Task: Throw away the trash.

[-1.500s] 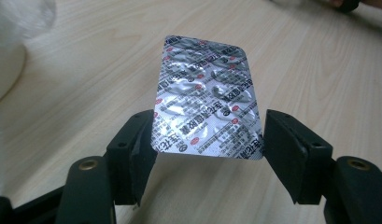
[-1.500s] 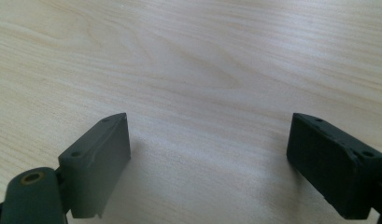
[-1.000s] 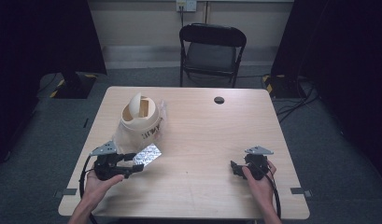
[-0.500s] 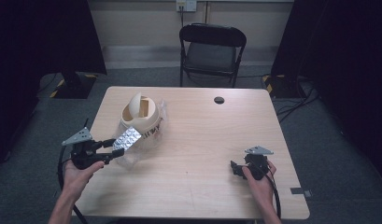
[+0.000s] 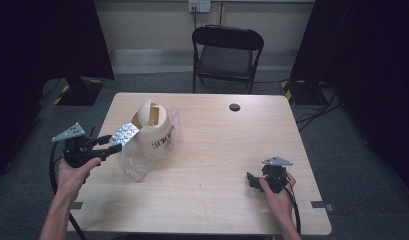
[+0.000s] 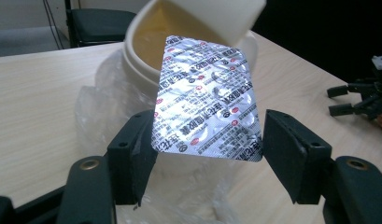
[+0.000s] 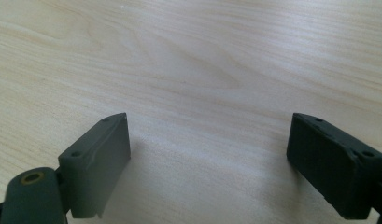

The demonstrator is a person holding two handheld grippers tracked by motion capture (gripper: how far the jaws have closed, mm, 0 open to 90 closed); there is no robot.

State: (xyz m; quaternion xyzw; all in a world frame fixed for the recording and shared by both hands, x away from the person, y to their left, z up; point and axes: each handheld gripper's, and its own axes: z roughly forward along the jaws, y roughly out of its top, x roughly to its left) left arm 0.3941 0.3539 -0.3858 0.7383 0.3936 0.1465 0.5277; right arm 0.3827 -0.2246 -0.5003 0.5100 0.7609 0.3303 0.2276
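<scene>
Left gripper (image 6: 205, 158): fingers pinching silver foil blister pack (image 6: 207, 100), near round cream plastic tub (image 5: 153, 125)
Right gripper (image 7: 209, 163): fingers spread, low over pale wooden desk (image 5: 217, 165)

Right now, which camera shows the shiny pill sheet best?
The left gripper view: the pill sheet looms close, printing visible. The high view shows it as a small silver patch beside the tub. The right gripper view faces bare table.

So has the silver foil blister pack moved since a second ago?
Yes. The silver foil blister pack, held in the left claw, has gone from the tabletop up and left, toward the cream tub.
</scene>
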